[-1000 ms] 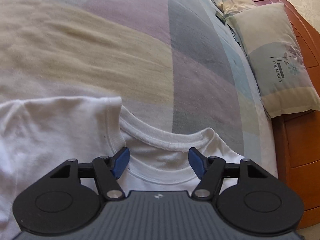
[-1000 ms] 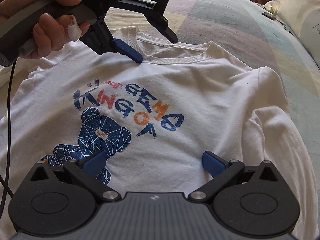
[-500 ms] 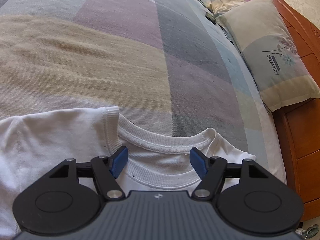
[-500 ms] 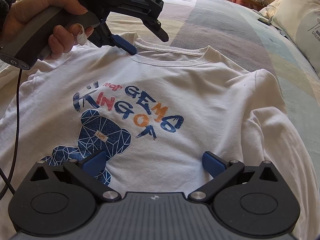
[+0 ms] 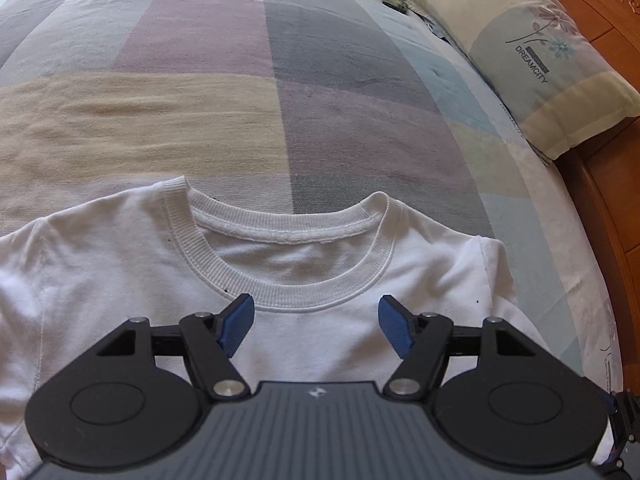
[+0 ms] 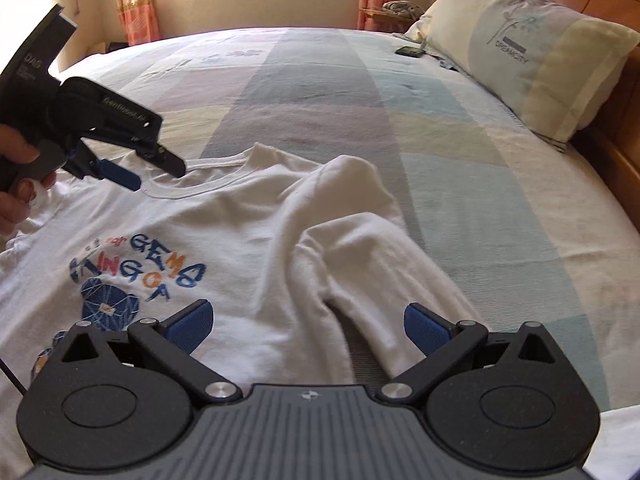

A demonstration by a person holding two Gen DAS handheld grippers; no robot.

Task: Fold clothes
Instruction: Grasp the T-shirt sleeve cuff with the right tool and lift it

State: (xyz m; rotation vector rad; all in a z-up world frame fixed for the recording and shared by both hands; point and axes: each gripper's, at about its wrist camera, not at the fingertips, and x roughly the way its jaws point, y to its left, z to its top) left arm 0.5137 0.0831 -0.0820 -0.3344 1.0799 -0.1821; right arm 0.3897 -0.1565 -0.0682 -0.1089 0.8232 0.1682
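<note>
1. Right wrist view, far left: a person's hand (image 6: 16, 184) is holding the left hand-held gripper (image 6: 158, 171) above the collar (image 6: 188, 192) of the white T-shirt (image 6: 248, 248); its blue pads are standing apart with nothing between them.
2. Centre: the T-shirt is lying face up on the bed (image 6: 460, 168), print showing, with its long sleeve (image 6: 360, 240) bunching into a raised fold.
3. Foreground: the right hand-held gripper (image 6: 308, 322) is hovering over the sleeve and hem, jaws spread wide, gripping nothing.
4. Right: a pillow (image 6: 528, 40) is resting against the wooden headboard (image 6: 616, 4).
5. Left wrist view: the left hand-held gripper (image 5: 316, 326) is pointing at the ribbed collar (image 5: 304, 300), pads apart and gripping no cloth.
</note>
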